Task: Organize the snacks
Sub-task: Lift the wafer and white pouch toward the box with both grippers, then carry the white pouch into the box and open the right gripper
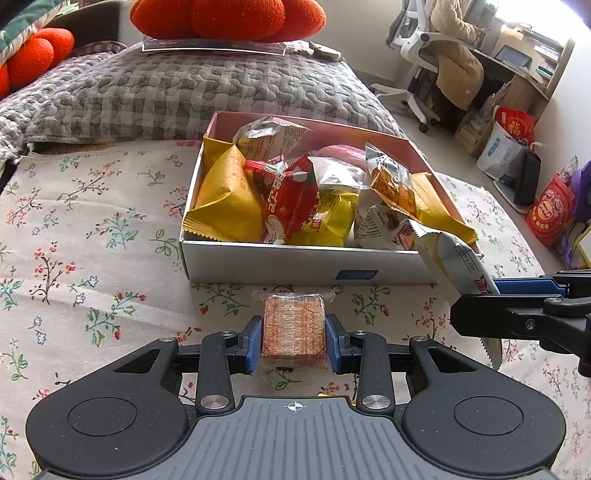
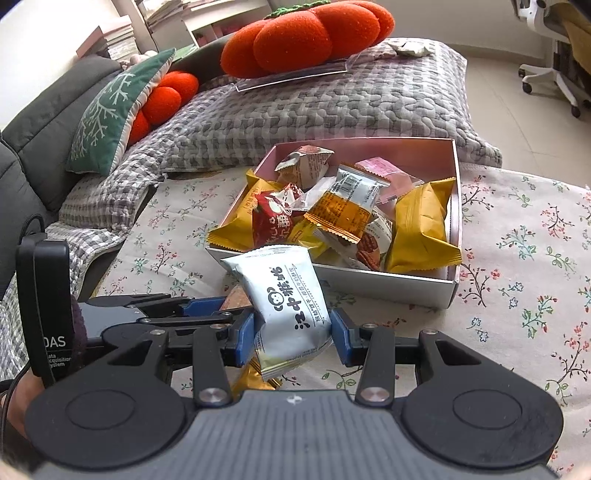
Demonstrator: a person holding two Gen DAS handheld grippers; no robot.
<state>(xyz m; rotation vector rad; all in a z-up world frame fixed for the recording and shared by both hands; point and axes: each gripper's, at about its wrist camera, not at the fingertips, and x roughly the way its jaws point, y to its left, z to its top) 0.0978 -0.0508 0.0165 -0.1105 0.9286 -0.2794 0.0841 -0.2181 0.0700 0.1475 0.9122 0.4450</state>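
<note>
While the left hand-held gripper stands clamped on a small clear-wrapped orange wafer just in front of the snack box, that box sits heaped with yellow, red and silver packets on the floral cloth. To its right, the right hand-held gripper is clamped on a white biscuit packet, tilted near the box's front corner.

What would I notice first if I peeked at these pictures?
Probably the box stuffed with yellow, red and silver snack packs, sitting on the flowery cloth. Then the two grippers: the left gripper squeezes a clear-wrapped cracker just in front of the box, and the right gripper holds a white packet. Behind, orange cushions glow on the grey quilt.
</note>
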